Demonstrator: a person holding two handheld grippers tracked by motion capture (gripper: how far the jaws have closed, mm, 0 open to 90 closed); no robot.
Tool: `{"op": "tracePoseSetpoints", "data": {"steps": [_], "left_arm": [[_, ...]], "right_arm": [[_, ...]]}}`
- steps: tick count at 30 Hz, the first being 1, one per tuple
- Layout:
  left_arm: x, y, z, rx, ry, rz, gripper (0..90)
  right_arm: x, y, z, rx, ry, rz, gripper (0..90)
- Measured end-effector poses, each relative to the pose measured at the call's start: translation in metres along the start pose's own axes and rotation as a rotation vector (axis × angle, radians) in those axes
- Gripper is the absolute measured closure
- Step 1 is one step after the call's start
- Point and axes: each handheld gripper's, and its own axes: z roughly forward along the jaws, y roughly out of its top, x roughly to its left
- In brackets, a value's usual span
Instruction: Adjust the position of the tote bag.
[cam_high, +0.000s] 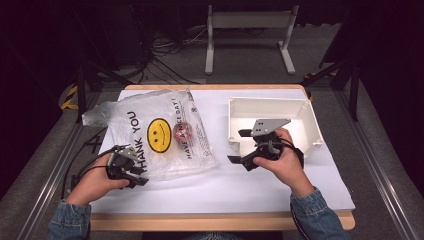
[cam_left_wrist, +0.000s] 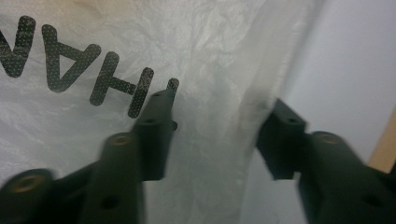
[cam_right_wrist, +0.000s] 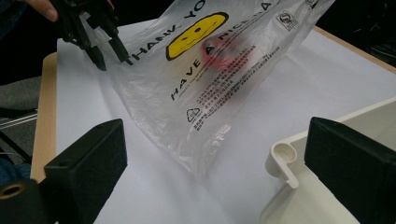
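We see a clear plastic bag (cam_high: 155, 132) w/ a yellow smiley and "THANK YOU" print lying on the left half of the white table sheet (cam_high: 225, 185), its far-left end bunched up past the sheet's edge. Something red and round (cam_high: 183, 131) sits inside the bag, just right of the smiley; too blurred to ID. Our left gripper (cam_high: 136, 176) is at the bag's near-left corner, jaws partly apart. In the left gripper view the bag film (cam_left_wrist: 205, 84) runs between the two jaws, but the pads don't look pressed onto it; one jaw lies across the film, the other sits at the bag's edge by the bare sheet. In the right gripper view that same gripper (cam_right_wrist: 105, 53) is seen at the far left, tips at the bag's edge (cam_right_wrist: 140, 79) next to the "THANK" lettering. Our right gripper (cam_high: 240, 146) hovers at the near-left corner of the white bin (cam_high: 315, 127), which sits on the right half of the sheet; jaws wide apart, nothing between them, bin corner (cam_right_wrist: 285, 158) just ahead of one jaw. Bag and bin are near each other, not touching.
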Motion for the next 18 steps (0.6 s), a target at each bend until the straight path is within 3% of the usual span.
{"op": "tracePoseSetpoints", "data": {"steps": [3,5,10,12,13,18], "left_arm": [[-0.002,0.002,-0.007,-0.034,-0.028,-0.024,78.8],[-0.003,0.004,-0.013,-0.068,-0.041,-0.033,85.0],[-0.011,0.012,-0.025,-0.167,-0.059,-0.035,88.5],[-0.014,0.013,-0.027,-0.184,-0.056,-0.035,88.5],[-0.018,0.018,-0.030,-0.229,-0.050,-0.032,88.4],[-0.031,0.029,-0.033,-0.304,-0.030,-0.023,88.2]], "right_arm": [[0.001,0.000,0.002,0.007,0.004,0.001,6.4],[0.002,0.000,0.003,0.012,0.008,0.002,6.4],[0.005,0.001,0.007,0.019,0.019,-0.007,6.9],[0.008,0.002,0.009,0.018,0.030,-0.010,7.1],[0.011,0.003,0.011,0.012,0.044,-0.009,7.3],[0.024,0.008,0.021,0.000,0.064,-0.036,7.3]]}}
